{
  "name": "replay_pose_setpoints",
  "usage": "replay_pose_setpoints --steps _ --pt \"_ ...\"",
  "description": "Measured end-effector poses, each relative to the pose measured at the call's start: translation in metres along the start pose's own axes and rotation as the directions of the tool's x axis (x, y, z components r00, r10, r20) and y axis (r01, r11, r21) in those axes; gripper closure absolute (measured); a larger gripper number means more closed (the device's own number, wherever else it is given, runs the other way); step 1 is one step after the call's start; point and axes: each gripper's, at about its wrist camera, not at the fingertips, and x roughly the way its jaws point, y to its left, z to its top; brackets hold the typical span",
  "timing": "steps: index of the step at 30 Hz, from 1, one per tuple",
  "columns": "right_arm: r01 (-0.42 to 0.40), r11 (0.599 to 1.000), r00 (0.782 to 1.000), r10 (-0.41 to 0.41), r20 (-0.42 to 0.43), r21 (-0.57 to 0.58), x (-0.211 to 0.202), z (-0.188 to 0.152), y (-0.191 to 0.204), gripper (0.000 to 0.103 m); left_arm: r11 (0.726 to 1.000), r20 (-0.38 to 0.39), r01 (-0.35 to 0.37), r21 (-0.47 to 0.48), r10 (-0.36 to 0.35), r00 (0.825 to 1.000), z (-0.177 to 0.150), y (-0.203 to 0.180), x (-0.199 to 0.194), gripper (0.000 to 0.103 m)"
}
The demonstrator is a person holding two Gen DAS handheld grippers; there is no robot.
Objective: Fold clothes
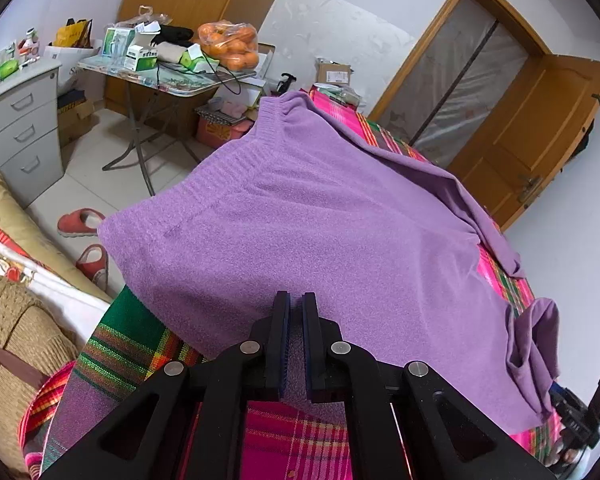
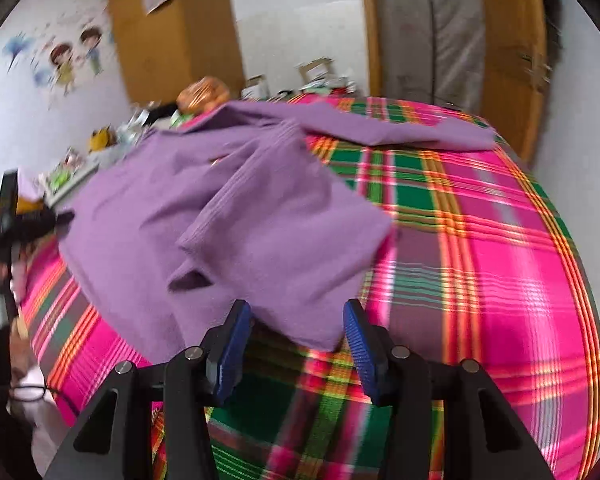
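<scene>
A purple knitted sweater (image 1: 300, 220) lies spread over a bed with a pink and green plaid cover (image 1: 292, 440). My left gripper (image 1: 296, 312) is shut on the sweater's near edge, and purple fabric shows in the narrow gap between its pads. In the right wrist view the sweater (image 2: 228, 208) has one side folded over its body, and a sleeve stretches across the far part of the plaid cover (image 2: 480, 240). My right gripper (image 2: 296, 316) stands open just before the folded edge, its blue pads (image 2: 236, 332) apart and pressing on nothing.
Beyond the bed stands a folding table (image 1: 188, 86) with boxes and a bag of oranges (image 1: 228, 44). A grey drawer cabinet (image 1: 24, 132) is at left, red slippers (image 1: 80, 222) lie on the floor, and a wooden door (image 1: 540, 128) is at right. Tan knitwear (image 1: 16, 328) lies near left.
</scene>
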Motion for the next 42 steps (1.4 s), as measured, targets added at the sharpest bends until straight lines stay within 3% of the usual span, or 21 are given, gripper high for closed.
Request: replay_pose_setpoints --steps 10,11,12,13,17,21,25,29,31,35,40,42 --pt "0.028 0.995 0.998 -0.032 -0.048 -0.091 0.015 0.009 0.018 0.057 1.0 0.0 -0.001 0.0 0.001 1.0 0.0 0.0 0.0 0.098" --pt "0.025 0.996 0.998 -0.03 -0.05 -0.082 0.017 0.011 0.019 0.07 1.0 0.0 -0.001 0.0 0.001 1.0 0.0 0.0 0.0 0.098" --pt "0.024 0.997 0.998 -0.027 -0.051 -0.073 0.019 0.013 0.02 0.093 1.0 0.0 -0.001 -0.001 0.001 1.0 0.0 0.0 0.0 0.098" --pt "0.026 0.998 0.999 -0.029 -0.046 -0.062 0.021 0.016 0.02 0.097 1.0 0.0 0.0 -0.001 0.0 1.0 0.0 0.001 -0.001 0.098" --pt "0.009 0.998 0.998 -0.013 0.064 0.054 0.004 0.025 0.006 0.097 1.0 -0.001 0.003 -0.004 -0.003 1.0 0.0 0.001 -0.001 0.098" --pt "0.004 0.978 0.97 -0.055 0.238 0.208 -0.043 0.032 -0.025 0.097 1.0 0.0 0.001 -0.002 -0.001 1.0 -0.001 0.0 -0.001 0.098" --pt "-0.026 0.933 0.906 -0.13 0.404 0.36 -0.096 0.033 -0.062 0.097 1.0 0.0 0.001 -0.002 -0.001 1.0 -0.001 0.0 -0.001 0.098" --pt "0.038 0.887 0.852 -0.269 0.449 0.46 -0.133 0.032 -0.087 0.097 1.0 -0.001 0.001 -0.002 -0.001 1.0 -0.001 0.0 -0.001 0.098" --pt "0.072 0.843 0.834 -0.344 0.432 0.533 -0.147 0.03 -0.103 0.097 1.0 -0.001 0.003 -0.004 -0.003 1.0 -0.001 0.0 -0.001 0.098" --pt "0.149 0.761 0.817 -0.454 0.355 0.631 -0.158 0.023 -0.128 0.097 1.0 -0.001 0.007 -0.008 -0.007 1.0 0.0 0.001 -0.001 0.098" --pt "0.228 0.628 0.77 -0.584 0.257 0.744 -0.165 -0.004 -0.163 0.096 1.0 -0.001 0.005 -0.006 -0.005 1.0 -0.001 0.0 -0.001 0.098" --pt "0.25 0.586 0.772 -0.601 0.206 0.77 -0.159 -0.014 -0.177 0.092 1.0 0.0 0.002 -0.005 -0.002 1.0 -0.001 -0.001 -0.001 0.098"
